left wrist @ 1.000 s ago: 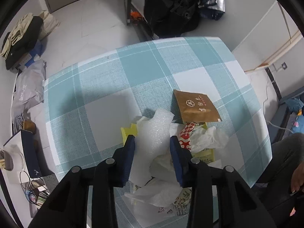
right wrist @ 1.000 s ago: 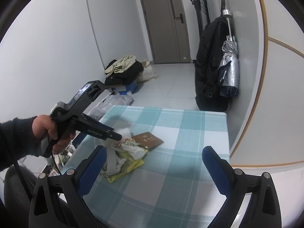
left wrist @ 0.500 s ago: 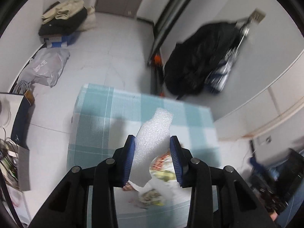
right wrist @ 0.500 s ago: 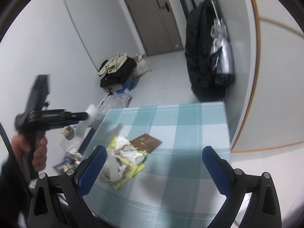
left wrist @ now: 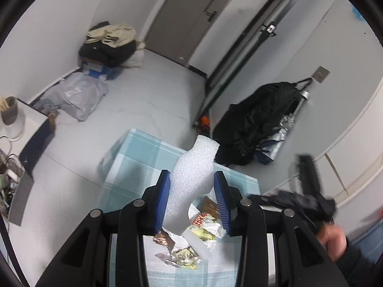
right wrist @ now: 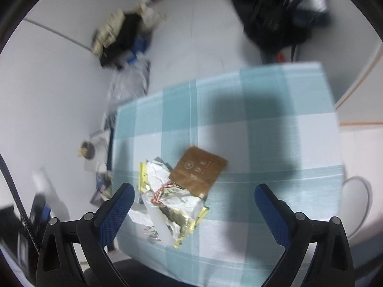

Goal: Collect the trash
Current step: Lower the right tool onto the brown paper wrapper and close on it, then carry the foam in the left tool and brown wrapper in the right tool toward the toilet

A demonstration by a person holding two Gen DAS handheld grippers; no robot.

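We hold a long strip of white foam sheet (left wrist: 191, 186) pinched in our left gripper (left wrist: 193, 199), lifted above the blue-and-white checked tablecloth (right wrist: 263, 129), its long axis running up and away past the fingertips. Beneath our wide-open, empty right gripper (right wrist: 194, 205), a flat brown paper packet (right wrist: 199, 171) lies touching the heap of crumpled white and yellow wrappers (right wrist: 172, 198).

Grey door (left wrist: 191, 16) at the back, clothes pile (left wrist: 110, 43) on boxes in the corner, black jacket (left wrist: 258, 119) hanging by the wall.
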